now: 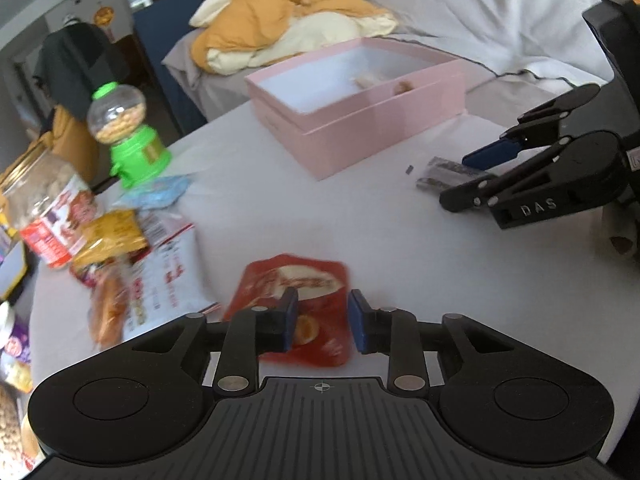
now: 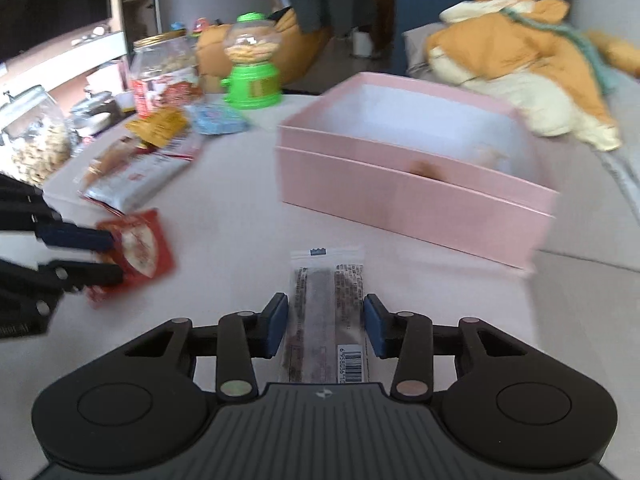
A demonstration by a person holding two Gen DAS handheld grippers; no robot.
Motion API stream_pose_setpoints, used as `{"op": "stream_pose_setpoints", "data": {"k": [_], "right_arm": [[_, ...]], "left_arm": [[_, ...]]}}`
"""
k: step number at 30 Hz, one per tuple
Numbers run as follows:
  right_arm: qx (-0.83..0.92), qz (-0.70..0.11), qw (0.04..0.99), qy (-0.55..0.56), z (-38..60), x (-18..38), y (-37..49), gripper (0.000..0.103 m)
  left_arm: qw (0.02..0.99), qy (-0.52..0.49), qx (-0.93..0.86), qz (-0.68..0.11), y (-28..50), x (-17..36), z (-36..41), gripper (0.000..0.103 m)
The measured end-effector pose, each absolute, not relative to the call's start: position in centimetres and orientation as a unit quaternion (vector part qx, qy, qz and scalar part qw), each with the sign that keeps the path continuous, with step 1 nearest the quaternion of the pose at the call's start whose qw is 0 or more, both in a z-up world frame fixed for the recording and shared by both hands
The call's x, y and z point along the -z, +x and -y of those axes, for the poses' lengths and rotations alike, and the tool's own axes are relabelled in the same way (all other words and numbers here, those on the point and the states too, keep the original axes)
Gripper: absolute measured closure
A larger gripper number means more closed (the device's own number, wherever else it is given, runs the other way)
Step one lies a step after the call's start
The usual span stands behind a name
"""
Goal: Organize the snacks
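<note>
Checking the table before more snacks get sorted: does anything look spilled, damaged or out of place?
Nothing looks spilled or damaged. The snack packets lie in a loose, overlapping heap at the table's far left, beside the green candy dispenser. The pink box sits upright and open, with only a couple of small items inside.

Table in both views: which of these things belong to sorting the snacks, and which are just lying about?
Job:
pink box
red pouch
clear bar packet
snack pile
blue packet
labelled jar

Lying about:
orange coat
green dispenser
dark clothes
</note>
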State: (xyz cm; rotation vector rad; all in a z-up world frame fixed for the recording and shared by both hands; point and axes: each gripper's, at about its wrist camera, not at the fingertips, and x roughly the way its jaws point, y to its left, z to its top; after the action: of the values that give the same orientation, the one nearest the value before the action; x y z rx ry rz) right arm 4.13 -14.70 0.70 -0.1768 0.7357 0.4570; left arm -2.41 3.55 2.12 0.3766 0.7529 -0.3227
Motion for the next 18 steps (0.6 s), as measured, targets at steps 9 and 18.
{"op": "stream_pose_setpoints", "data": {"k": [9, 18], "right_arm": [[-0.224, -0.345, 0.909, -0.072, 16.3, 0.1, 3.4, 0.025], [-0.222, -0.345, 0.909, -0.07, 16.2, 0.2, 3.4, 0.021]], "left_arm": [[0.886, 0.151, 0.204, -0.388, -2.1, -1.2, -2.3, 0.071], [0.913, 0.163, 0.148, -0.343, -3.0, -3.1, -4.2, 0.07]]}}
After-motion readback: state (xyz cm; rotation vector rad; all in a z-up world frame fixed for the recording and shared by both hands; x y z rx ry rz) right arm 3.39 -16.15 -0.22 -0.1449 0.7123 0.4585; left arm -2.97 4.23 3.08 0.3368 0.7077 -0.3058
